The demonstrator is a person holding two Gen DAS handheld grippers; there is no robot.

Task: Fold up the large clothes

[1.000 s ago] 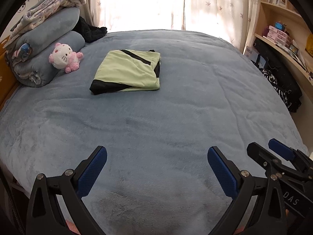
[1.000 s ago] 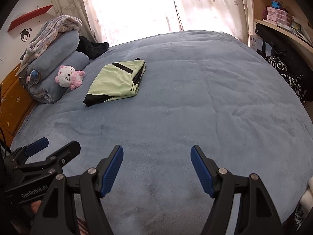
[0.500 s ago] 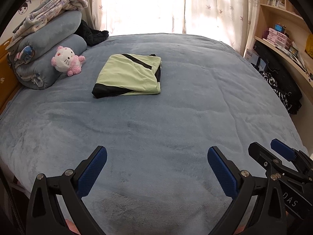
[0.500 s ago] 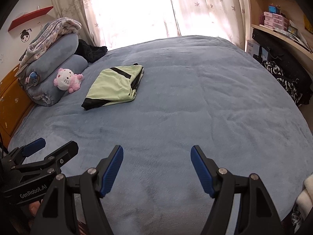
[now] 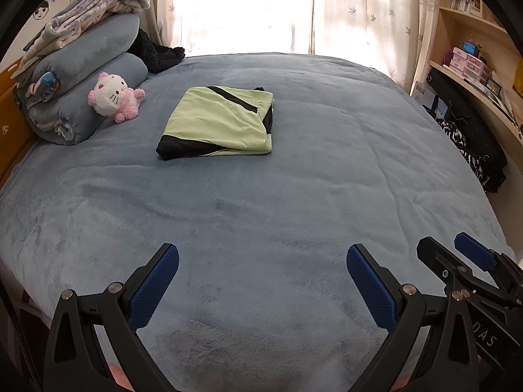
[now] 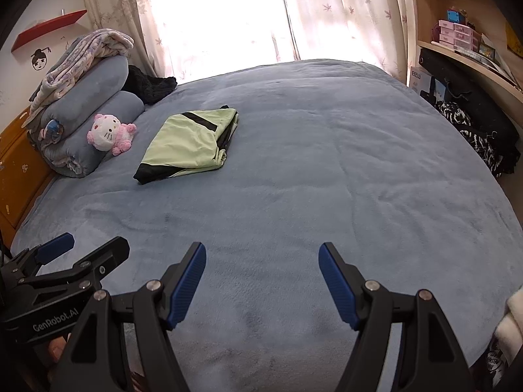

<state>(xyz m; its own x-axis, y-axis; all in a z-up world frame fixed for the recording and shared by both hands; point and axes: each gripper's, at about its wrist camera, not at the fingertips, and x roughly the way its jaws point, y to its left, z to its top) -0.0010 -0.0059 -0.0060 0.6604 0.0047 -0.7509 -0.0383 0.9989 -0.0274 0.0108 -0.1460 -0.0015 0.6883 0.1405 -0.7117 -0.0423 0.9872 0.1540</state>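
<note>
Blue-grey plush bedding covers the bed (image 5: 261,215) in the left wrist view, and on it, toward the far left part, lies the folded garment (image 5: 219,122), pale green with black bands, flat and squared up. Left of it sits a pink-and-white plush toy (image 5: 112,96), leaning against a stack of rolled blue blankets (image 5: 85,75) with a patterned quilt on top. Near the bottom edge, the left tool (image 5: 261,281) has its blue-padded jaws spread wide with nothing but bedding showing between them; it is well apart from the garment. At the lower right the right tool (image 5: 457,261) shows from the side, just beside the left one. Shelves (image 5: 474,65) with small boxes run along the right wall, and pale patterned curtains hang behind the bed.

From the right wrist view, the same folded garment (image 6: 189,143) lies in the left half of the bed (image 6: 327,179), near the plush toy (image 6: 111,134) and the rolled blankets (image 6: 88,98). The right tool (image 6: 261,281) is spread wide, with nothing between its blue pads, over bare bedding and well away from the garment. The left tool (image 6: 81,251) reaches in at the lower left, its jaws also apart. A dark cloth heap (image 6: 150,85) lies by the curtain behind the blankets.
</note>
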